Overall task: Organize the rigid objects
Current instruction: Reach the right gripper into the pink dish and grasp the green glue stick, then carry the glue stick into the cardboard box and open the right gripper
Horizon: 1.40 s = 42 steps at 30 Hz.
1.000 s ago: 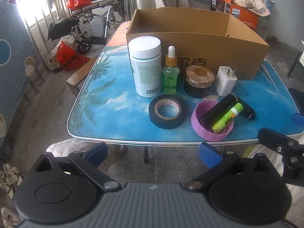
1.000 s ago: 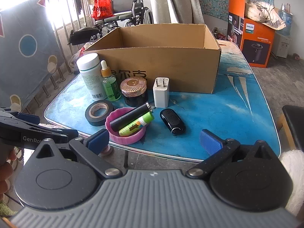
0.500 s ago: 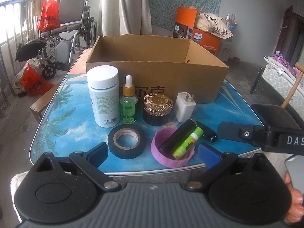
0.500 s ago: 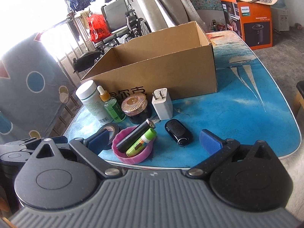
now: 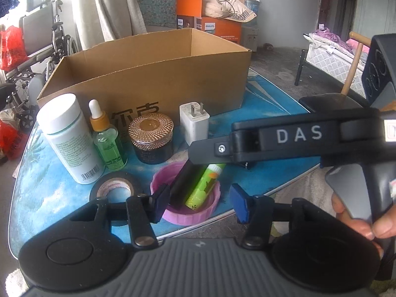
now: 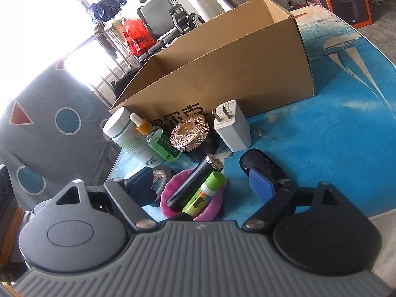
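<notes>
A purple lid (image 5: 198, 216) holds a black tube (image 5: 182, 188) and a green tube (image 5: 203, 188) near the table's front edge. My left gripper (image 5: 200, 204) straddles the lid, its jaws closing, its pads not pressing on anything. My right gripper (image 6: 201, 185) also has the purple lid (image 6: 168, 188) and both tubes between its closing jaws, with gaps on both sides. One of its fingers (image 5: 205, 151) crosses above the tubes in the left wrist view. A black key fob (image 6: 262, 165) lies beside its right pad.
An open cardboard box (image 5: 148, 79) stands behind a row: white bottle (image 5: 69, 136), green dropper bottle (image 5: 106, 143), copper-lidded jar (image 5: 151, 138), white charger (image 5: 194, 122). A black tape roll (image 5: 113, 188) lies left of the lid. A hand (image 5: 358, 212) holds the right gripper. The blue table (image 6: 334, 148) stretches right.
Both grippers have dropped and come in over the purple lid, rolling as they moved. Their jaws have narrowed. The right gripper now crosses the left wrist view.
</notes>
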Motion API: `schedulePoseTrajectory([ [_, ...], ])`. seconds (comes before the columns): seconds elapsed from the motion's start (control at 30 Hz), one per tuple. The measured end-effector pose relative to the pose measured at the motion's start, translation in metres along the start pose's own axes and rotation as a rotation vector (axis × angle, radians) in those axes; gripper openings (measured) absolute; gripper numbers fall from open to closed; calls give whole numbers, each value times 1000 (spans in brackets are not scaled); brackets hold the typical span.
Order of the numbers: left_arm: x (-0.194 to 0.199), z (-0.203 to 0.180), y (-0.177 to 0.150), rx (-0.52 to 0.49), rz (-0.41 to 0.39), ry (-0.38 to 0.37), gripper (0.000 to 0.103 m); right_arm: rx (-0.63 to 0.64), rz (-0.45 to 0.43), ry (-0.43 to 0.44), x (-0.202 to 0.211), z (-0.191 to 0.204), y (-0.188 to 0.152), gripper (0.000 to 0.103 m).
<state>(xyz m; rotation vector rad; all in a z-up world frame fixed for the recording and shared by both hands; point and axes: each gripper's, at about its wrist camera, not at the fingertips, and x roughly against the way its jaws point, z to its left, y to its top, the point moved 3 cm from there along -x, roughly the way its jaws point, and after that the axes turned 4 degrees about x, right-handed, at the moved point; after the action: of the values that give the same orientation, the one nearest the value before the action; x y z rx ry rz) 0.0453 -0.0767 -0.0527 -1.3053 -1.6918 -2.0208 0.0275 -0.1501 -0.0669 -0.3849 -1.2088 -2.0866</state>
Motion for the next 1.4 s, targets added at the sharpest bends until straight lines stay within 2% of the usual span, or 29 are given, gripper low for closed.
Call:
schedulePoseTrajectory([
  [0.03, -2, -3, 0, -16, -1, 3, 49, -13, 6, 1, -4, -2, 0, 75],
  [0.07, -5, -7, 0, -37, -1, 8, 42, -27, 10, 1, -7, -5, -1, 71],
  [0.17, -6, -15, 0, -86, -25, 31, 38, -66, 24, 9, -14, -12, -3, 58],
  [0.27, -10, -20, 0, -115, -30, 42, 27, -99, 27, 26, -19, -19, -5, 48],
  [0.47, -12, -17, 1, -103, -29, 54, 25, -118, 41, 48, -18, -20, -7, 31],
  [0.77, -14, -17, 2, -120, -37, 74, 26, -83, 26, 60, -8, -9, -9, 20],
  [0.93, -10, -16, 2, -120, -70, 76, 20, -49, 11, 67, -2, -2, -7, 14],
  [1.07, -5, -16, 2, -124, -96, 83, 16, 9, -1, 53, 0, 8, -4, 13],
  [1.4, 12, -8, 10, -92, -164, 92, 15, 96, -33, 56, 7, 31, 11, 13],
])
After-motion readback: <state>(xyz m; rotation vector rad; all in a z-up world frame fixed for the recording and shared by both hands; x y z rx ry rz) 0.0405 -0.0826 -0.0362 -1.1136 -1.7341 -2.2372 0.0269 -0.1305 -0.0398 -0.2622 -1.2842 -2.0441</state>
